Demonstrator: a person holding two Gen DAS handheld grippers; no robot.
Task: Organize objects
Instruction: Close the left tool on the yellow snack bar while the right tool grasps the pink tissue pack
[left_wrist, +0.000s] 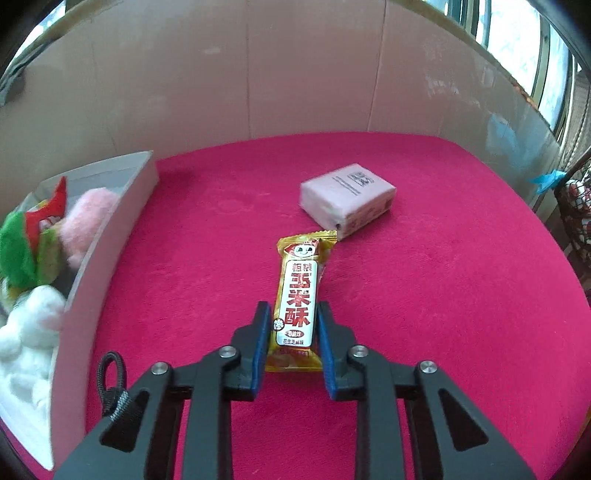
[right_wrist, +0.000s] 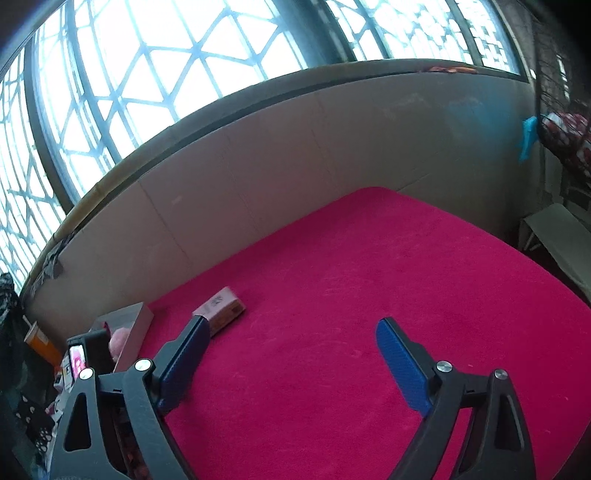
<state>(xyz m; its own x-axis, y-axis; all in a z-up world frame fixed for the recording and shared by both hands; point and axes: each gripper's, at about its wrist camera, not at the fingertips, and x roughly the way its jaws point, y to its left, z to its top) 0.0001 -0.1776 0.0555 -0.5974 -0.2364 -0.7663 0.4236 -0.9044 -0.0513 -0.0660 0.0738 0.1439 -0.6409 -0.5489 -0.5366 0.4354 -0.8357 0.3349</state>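
The left gripper (left_wrist: 293, 314) points down at a slant. Its 2 blue pads (left_wrist: 261, 339) are squeezed in close, w/ a yellow snack bar (left_wrist: 295, 299) pinched between them. The pads press on both long sides of the bar's near end. The black arms behind them are folded in tight. The right gripper (right_wrist: 291, 328) tilts down less. Its 2 blue pads (right_wrist: 402, 365) stand wide apart w/ nothing between them, touching nothing.
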